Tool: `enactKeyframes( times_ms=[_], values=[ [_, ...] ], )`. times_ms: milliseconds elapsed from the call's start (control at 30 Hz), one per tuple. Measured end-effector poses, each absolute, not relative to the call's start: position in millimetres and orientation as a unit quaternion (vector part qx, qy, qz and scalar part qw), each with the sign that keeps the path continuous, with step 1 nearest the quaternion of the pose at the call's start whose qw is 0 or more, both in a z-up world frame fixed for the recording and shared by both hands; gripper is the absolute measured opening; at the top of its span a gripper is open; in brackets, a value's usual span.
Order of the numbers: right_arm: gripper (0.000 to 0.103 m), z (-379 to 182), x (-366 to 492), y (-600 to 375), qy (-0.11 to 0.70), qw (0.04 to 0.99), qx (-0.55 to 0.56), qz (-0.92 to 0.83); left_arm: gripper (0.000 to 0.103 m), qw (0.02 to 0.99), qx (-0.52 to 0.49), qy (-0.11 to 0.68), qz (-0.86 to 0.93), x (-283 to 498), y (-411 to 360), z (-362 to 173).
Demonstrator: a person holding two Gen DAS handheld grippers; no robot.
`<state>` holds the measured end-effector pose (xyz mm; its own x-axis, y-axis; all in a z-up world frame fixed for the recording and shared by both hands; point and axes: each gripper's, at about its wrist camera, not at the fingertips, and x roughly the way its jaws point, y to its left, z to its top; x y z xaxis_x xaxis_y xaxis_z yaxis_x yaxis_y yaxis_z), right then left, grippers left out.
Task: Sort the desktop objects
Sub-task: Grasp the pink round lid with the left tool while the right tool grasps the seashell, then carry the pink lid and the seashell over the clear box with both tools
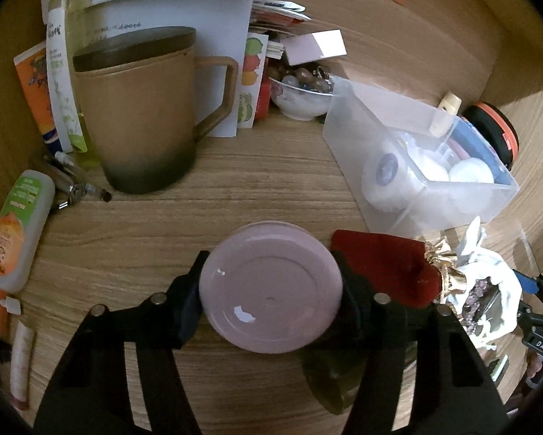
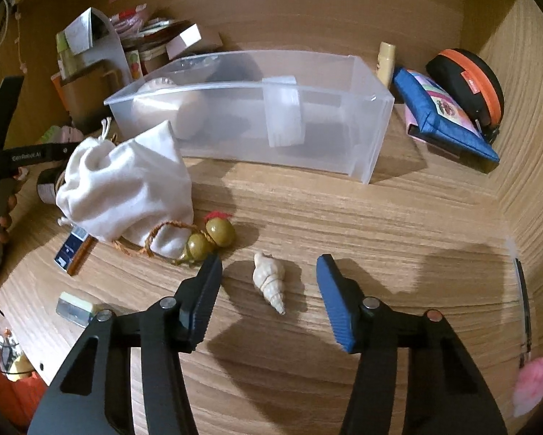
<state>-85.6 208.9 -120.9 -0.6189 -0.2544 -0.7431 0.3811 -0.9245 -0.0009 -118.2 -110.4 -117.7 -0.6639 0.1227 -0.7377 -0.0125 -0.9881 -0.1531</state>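
My left gripper [image 1: 271, 286] is shut on a round pink jar [image 1: 271, 290], its flat lid facing the camera, held above the wooden desk. A clear plastic bin [image 1: 427, 159] with white round items stands to the right beyond it. My right gripper [image 2: 269, 272] is open, its jaws on either side of a cream spiral seashell [image 2: 270, 281] lying on the desk. The same clear bin [image 2: 256, 112] stands behind the shell.
A brown lidded mug [image 1: 144, 108], lotion tubes [image 1: 15, 228], papers and a bowl of beads [image 1: 302, 94] crowd the left view. A white cloth bag [image 2: 126, 181], a green gourd charm [image 2: 209, 239], a blue pouch [image 2: 445, 116] and an orange-black case [image 2: 470, 79] surround the bin.
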Motion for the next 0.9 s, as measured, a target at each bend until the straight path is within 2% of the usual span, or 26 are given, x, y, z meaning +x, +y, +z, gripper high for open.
enactKeyframes(
  times_ms=[67, 133, 267, 333, 900],
  values=[
    [0.048, -121.1, -84.4, 208.3, 0.083, 0.176, 0.398, -0.897, 0.063, 0.037, -0.408, -0.067, 0.910, -118.4, -110.0, -117.8],
    [0.037, -120.4, -83.5, 208.3, 0.083, 0.176, 0.395, -0.898, 0.063, 0.037, -0.408, -0.066, 0.910, -119.1, -110.1, -117.9],
    [0.025, -119.7, -82.3, 208.8, 0.083, 0.177, 0.392, -0.899, 0.062, 0.034, -0.407, -0.065, 0.910, -119.2, -110.0, -118.1],
    [0.016, -119.5, -81.8, 208.6, 0.082, 0.177, 0.392, -0.899, 0.062, 0.034, -0.407, -0.065, 0.911, -118.7, -110.4, -117.7],
    [0.016, -83.0, -80.8, 226.5, 0.054, 0.162, 0.350, -0.921, 0.062, 0.022, -0.361, -0.050, 0.931, -102.9, -108.9, -94.6]
  ],
)
